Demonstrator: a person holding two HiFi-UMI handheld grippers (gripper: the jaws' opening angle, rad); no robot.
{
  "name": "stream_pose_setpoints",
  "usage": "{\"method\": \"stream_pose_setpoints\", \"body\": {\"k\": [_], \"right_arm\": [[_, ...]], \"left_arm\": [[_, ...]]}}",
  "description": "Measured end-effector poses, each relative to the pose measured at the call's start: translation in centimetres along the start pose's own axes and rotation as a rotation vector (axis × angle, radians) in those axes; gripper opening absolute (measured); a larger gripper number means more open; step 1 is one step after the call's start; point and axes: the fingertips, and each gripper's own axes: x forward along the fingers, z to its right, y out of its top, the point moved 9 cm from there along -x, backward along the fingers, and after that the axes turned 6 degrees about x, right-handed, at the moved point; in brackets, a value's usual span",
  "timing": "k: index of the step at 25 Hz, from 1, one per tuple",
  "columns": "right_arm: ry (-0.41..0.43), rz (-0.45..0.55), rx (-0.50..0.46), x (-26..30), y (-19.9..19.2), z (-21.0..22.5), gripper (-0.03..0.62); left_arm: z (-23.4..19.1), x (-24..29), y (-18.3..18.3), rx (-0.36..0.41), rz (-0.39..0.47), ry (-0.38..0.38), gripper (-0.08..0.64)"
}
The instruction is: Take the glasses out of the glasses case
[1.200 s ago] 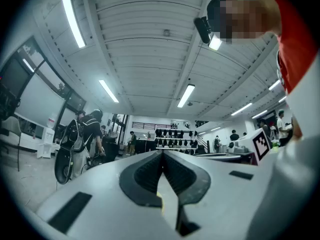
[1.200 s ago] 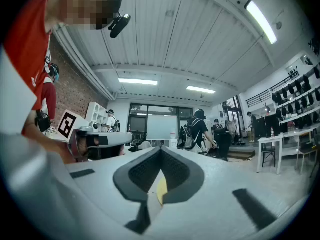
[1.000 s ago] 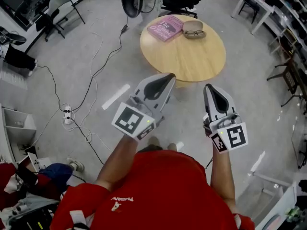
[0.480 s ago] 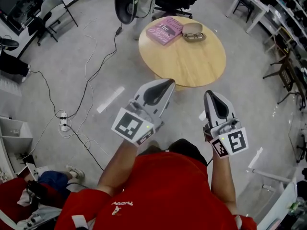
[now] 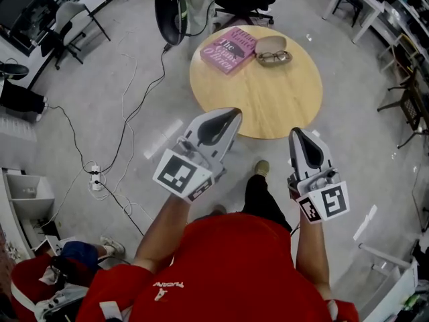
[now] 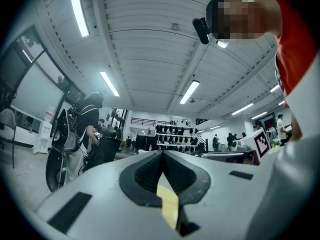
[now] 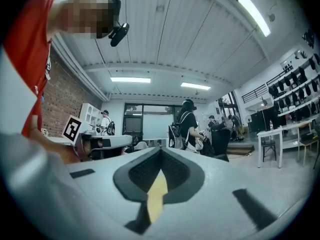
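Well apart from the beige oval glasses case, grey left tool and right tool, both pressed together, empty.

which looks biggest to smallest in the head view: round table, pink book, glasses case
1. round table
2. pink book
3. glasses case
The book and case lie side by side on the table, so nearness hardly skews this.

A pink book lies on the round table.
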Motion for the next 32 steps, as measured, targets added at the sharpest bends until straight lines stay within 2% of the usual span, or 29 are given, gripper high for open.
{"method": "stream_pose_setpoints", "body": {"k": [6,13,17,22,27,32], "right_arm": [[0.041,0.011,-0.039,5.7,0.8,9.3,0.005],[0.104,-0.029,-0.026,10.7,1.0,20.5,0.005],[0.142,-0.056,-0.008,12.9,0.7,25.5,0.005],[0.181,-0.080,-0.007,15.1,0.6,29.9,0.005],[0.177,-0.087,0.007,16.8,0.3,32.2,0.005],[0.147,-0.096,0.028,18.3,-0.7,34.4,0.005]], "left_arm": [[-3.8,9.7,-1.7,0.035,-0.037,0.014,0.010],[-7.3,21.3,-4.7,0.048,-0.102,0.052,0.011],[-8.8,26.7,-6.5,0.055,-0.154,0.063,0.011],[-10.4,31.9,-8.6,0.068,-0.217,0.062,0.011],[-12.0,35.0,-11.6,0.080,-0.273,0.030,0.011],[-14.0,38.2,-14.6,0.082,-0.383,-0.011,0.011]]}}
